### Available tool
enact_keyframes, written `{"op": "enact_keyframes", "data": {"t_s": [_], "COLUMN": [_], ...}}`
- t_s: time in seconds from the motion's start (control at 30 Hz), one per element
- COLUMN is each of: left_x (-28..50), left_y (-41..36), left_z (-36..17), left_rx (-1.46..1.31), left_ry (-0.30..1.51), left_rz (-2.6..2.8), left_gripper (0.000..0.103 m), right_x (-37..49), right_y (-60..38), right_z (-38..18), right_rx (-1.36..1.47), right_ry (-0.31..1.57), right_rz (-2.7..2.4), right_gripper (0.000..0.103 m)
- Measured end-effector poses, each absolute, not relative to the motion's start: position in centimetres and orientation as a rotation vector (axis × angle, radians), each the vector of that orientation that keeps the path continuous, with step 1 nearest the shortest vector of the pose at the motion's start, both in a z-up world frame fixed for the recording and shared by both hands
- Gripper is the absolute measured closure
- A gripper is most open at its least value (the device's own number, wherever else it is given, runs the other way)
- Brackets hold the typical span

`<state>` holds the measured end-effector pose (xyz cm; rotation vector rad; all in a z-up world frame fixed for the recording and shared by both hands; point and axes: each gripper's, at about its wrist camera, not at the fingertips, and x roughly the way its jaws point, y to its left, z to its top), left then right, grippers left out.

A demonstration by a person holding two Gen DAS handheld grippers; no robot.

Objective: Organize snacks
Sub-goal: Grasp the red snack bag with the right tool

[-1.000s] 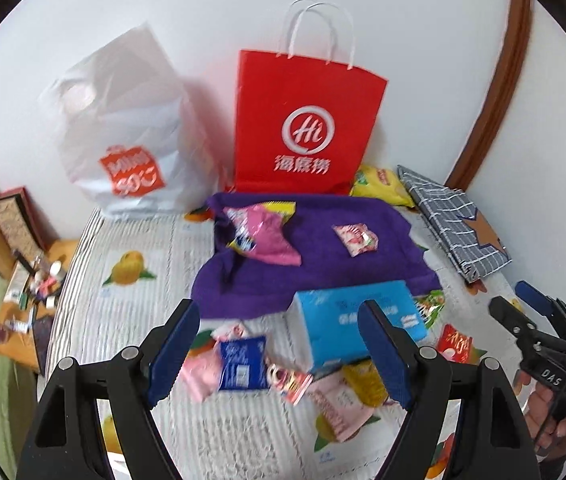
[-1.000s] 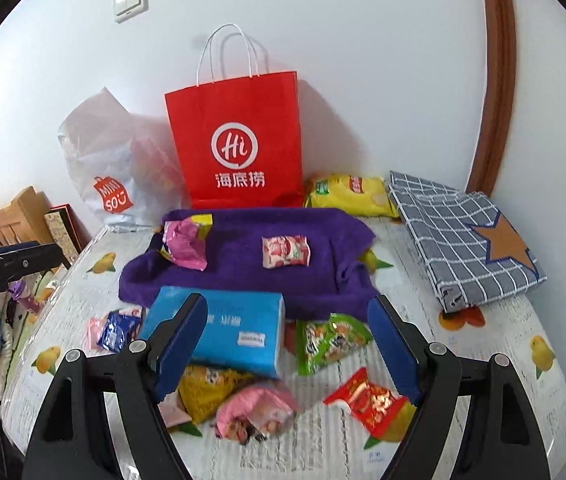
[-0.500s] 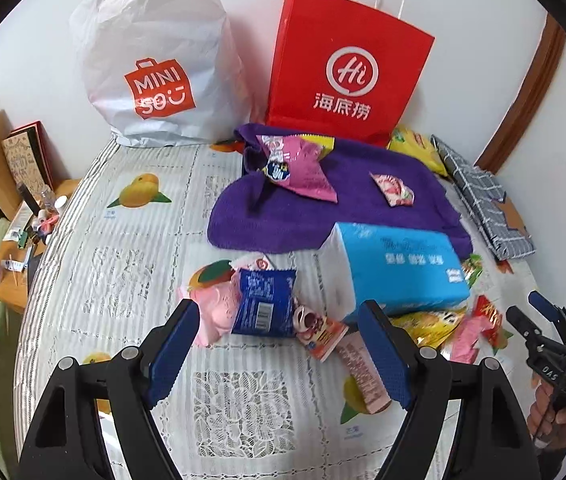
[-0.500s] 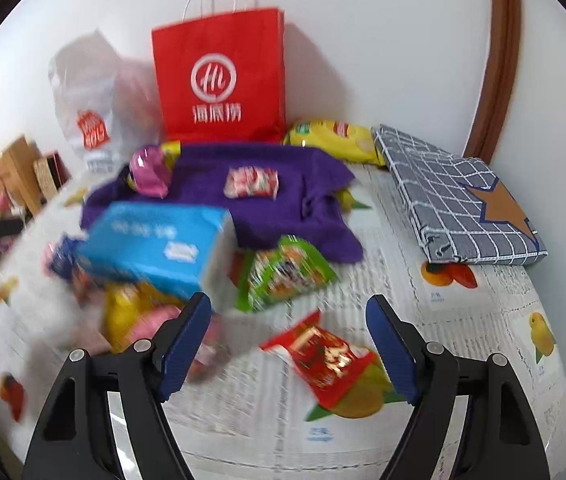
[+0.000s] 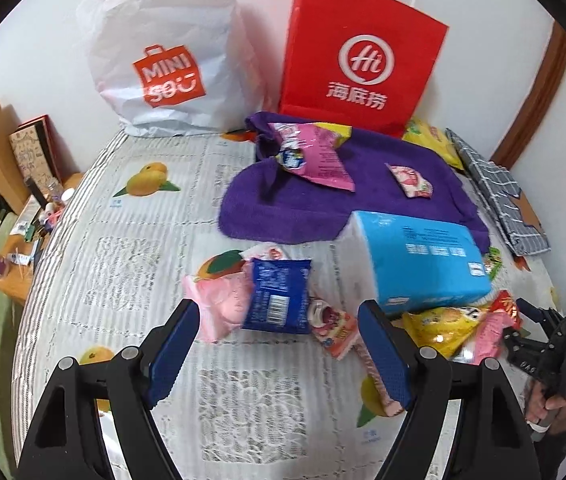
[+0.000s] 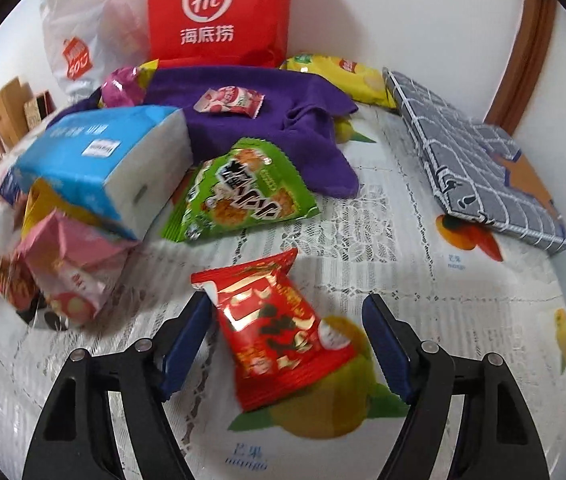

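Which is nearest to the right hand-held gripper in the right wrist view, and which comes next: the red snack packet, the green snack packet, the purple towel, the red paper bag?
1. Red snack packet: between the open fingers of the right hand-held gripper.
2. Green snack packet: just beyond, left of centre.
3. Purple towel: farther back.
4. Red paper bag: against the wall.

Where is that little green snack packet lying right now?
In the right wrist view the green snack packet lies left of centre on the tablecloth, beside the blue tissue pack, its top edge against the purple towel.

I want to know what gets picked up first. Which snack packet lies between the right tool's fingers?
The red packet. It lies on the tablecloth between the right tool's closing fingers, not yet pinched; the green packet lies farther off.
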<state>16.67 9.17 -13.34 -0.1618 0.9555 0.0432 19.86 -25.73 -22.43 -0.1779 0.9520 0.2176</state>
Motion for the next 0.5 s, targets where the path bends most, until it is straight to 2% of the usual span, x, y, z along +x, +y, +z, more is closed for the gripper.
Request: {"op": "enact_keyframes", "data": {"t_s": [0.03,0.07,0.27,0.5], "left_x": [16.8,16.9,18.0,19.9], "left_y": [9.4,9.7,10.5,9.0], "left_z": [-13.6,-14.0,-16.0,-17.5], "left_rx": [-0.164,-0.168,-0.202,-0.143], "left_ry": [0.961,0.969,1.004,1.007], "left_rz": [0.05,0.057,0.076,0.063], "left_gripper": [0.023,0.023,0.023,0.023], "right_x": [19.8,19.8,18.9,18.9], "right_y": [-25.8,-25.9,-25.5,-24.1], "right_z": [-22.4,-22.4,-22.3,-22.3], "right_rx": [-0.157,-0.133,-0.037,-0.121], "right_ry": [0.954,0.955,0.955,0.955], "right_rz": [0.232,0.244,0.186,0.133], "right_gripper": [0.045,0.065,0.065,0.064]}}
